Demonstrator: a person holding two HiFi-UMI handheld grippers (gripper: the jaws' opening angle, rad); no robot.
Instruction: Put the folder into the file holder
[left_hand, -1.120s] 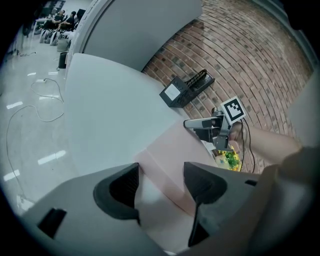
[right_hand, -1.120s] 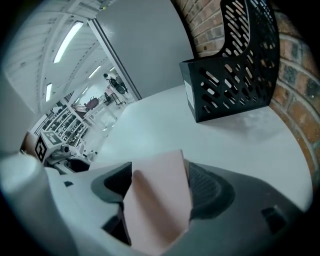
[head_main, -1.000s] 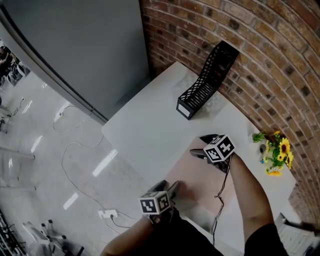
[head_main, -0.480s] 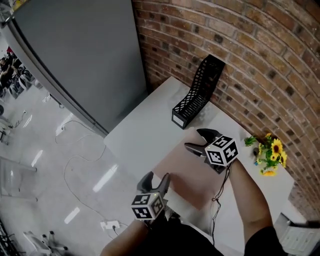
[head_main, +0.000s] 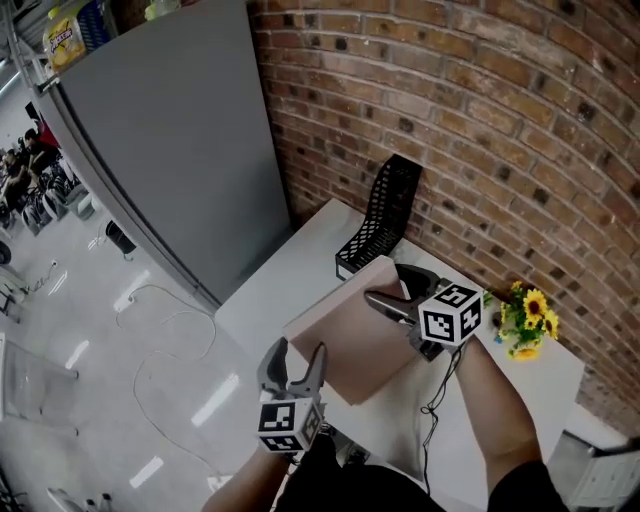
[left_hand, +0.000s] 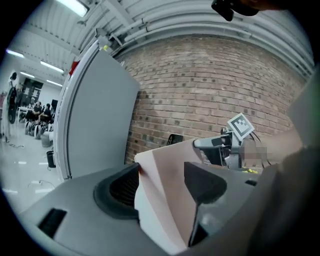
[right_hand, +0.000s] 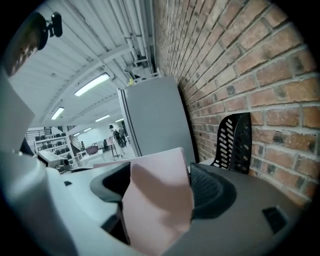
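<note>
Folder (head_main: 345, 335) is up off the table (head_main: 275, 285) but not yet in the file holder (head_main: 392, 200). I'd call it abt halfway: pick-up done; carrying it over, standing it on edge & slotting it in all still to do.

Big to small: brick wall (head_main: 480, 120) at the back, tall grey cabinet (head_main: 170, 150) beside it, white table pushed up to the wall. The pink folder hangs tilted over the table's middle, far corner just short of the black mesh file holder, which stands by the wall & looks empty.

The left gripper (head_main: 295, 347) has the near edge. Its jaws are narrowed onto it w/ the folder filling the gap, so that looks like the grip doing the carrying. The right gripper (head_main: 385, 283) is at the far edge, jaws very wide & opening. The folder's corner lies loose btwn them, pads not pinching as far as I can see. Small bunch of yellow flowers (head_main: 525, 320) sits on the table off to the right, well clear.

Vs a sec ago: the folder lay flat on the table w/ both grippers at its edges. Half a sec ago one side was coming up. Now the whole thing is lifted & nearer the file holder. The file holder & flowers haven't shifted.
</note>
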